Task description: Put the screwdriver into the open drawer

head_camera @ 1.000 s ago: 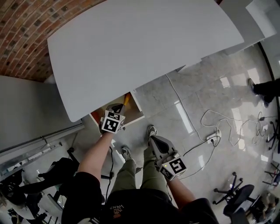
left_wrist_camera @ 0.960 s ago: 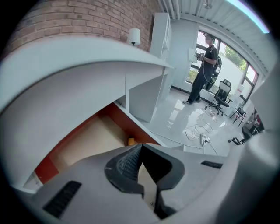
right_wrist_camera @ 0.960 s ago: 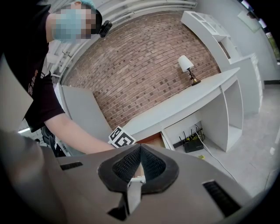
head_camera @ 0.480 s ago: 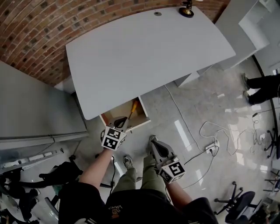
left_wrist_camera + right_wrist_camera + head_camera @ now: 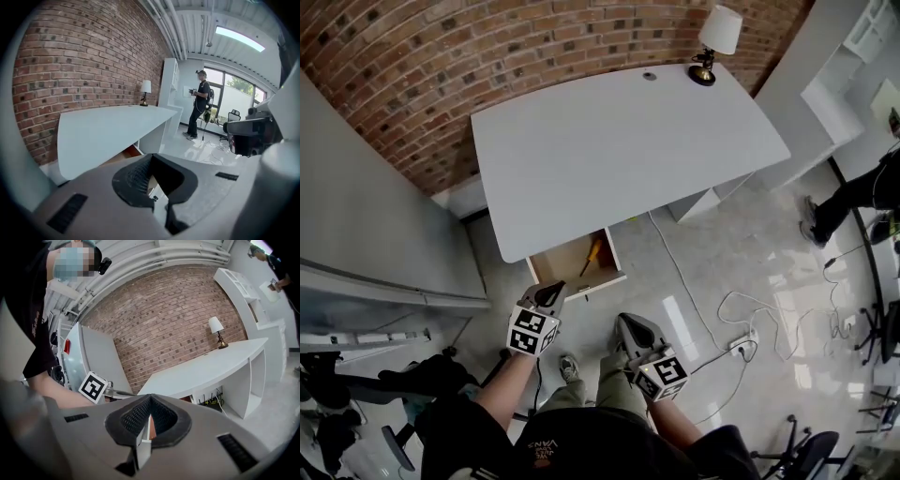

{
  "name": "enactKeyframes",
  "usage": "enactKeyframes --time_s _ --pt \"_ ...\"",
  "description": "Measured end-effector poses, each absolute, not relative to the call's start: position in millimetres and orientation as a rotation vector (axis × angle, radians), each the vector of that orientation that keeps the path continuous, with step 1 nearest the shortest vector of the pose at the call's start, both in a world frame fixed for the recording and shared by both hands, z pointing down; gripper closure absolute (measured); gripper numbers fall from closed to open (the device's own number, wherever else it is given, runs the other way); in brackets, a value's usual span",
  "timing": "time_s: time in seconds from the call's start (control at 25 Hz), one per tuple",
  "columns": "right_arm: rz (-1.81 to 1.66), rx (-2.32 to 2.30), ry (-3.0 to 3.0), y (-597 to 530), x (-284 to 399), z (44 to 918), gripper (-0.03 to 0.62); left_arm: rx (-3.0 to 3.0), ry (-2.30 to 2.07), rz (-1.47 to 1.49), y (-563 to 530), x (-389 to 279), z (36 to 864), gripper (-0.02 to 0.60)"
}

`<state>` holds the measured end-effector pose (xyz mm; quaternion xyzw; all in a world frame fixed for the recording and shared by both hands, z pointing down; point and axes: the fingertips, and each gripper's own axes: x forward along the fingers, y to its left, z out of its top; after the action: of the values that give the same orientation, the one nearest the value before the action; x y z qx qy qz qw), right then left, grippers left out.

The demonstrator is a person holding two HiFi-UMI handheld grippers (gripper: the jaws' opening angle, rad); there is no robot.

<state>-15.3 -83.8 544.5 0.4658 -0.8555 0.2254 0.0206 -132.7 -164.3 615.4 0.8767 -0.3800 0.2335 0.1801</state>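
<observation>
I read the left gripper (image 5: 151, 158) as closed: in the left gripper view its two ribbed pads meet at the tips, with only floor showing through the narrow slit below them, and nothing is clamped. The right gripper (image 5: 149, 403) is in the same condition, jaws together and empty. In the head view, the left gripper (image 5: 551, 293) hangs just in front of the open drawer (image 5: 561, 265) without touching it, while the right gripper (image 5: 630, 326) is lower and further right, above the pale floor and clear of the furniture. The screwdriver (image 5: 593, 251) lies inside the drawer, toward its right side, slanted, with its yellow-orange handle showing (I cannot make out the tip). The drawer projects from under the front edge of the white desk (image 5: 628, 141). A lamp (image 5: 716, 39) stands at the desk's far right corner, against the brick wall (image 5: 441, 56). A person (image 5: 200, 110) stands across the room in the left gripper view.
</observation>
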Motion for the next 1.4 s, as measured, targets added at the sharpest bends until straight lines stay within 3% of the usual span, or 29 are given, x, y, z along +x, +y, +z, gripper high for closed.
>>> enactKeyframes --time_s 0.68,1.4 --pt "0.571 1.445 -2.674 -54.2 -45.5 492.1 0.599 2.566 -1.153 0.338 -85.6 -177.9 501.3 0.574" --pt "0.489 1.441 -2.674 -22.1 -62.8 455.1 0.599 2.559 -1.186 0.279 -21.8 -224.2 462.0 0.574"
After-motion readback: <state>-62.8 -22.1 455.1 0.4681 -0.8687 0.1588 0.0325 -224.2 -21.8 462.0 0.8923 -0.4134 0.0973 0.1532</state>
